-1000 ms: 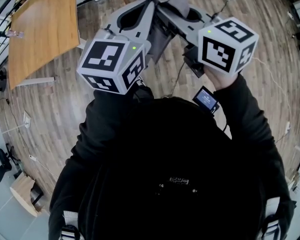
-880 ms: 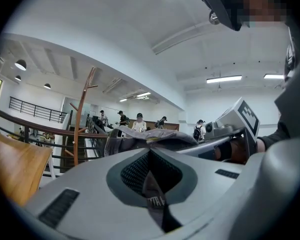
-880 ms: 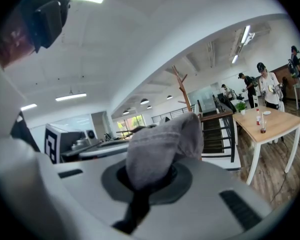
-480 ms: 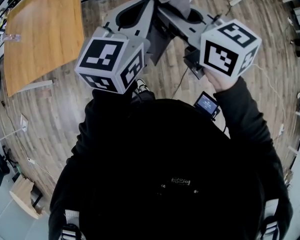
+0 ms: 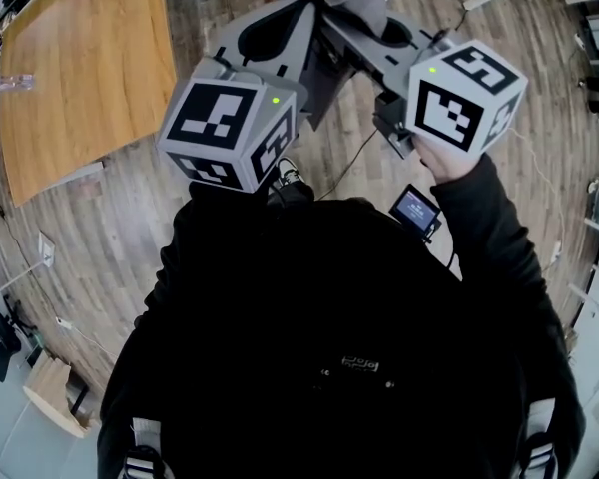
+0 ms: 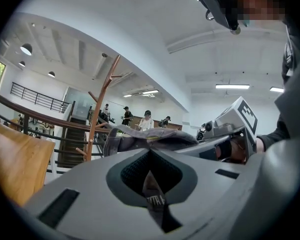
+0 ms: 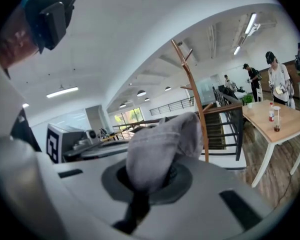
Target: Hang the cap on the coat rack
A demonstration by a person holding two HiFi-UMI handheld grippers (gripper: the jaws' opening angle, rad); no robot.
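Wood-floored hall, railings behind. Item: your left gripper and right gripper, both clamped tight on the grey cap, centre frame. Coat rack stands well apart, upper centre; hanging is not yet done. Gripper views show its branches; the head view shows both grippers from above.

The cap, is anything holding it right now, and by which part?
Both grippers hold the grey cap: the left gripper pinches a narrow strap at its edge, and the right gripper clamps bunched fabric of its crown.
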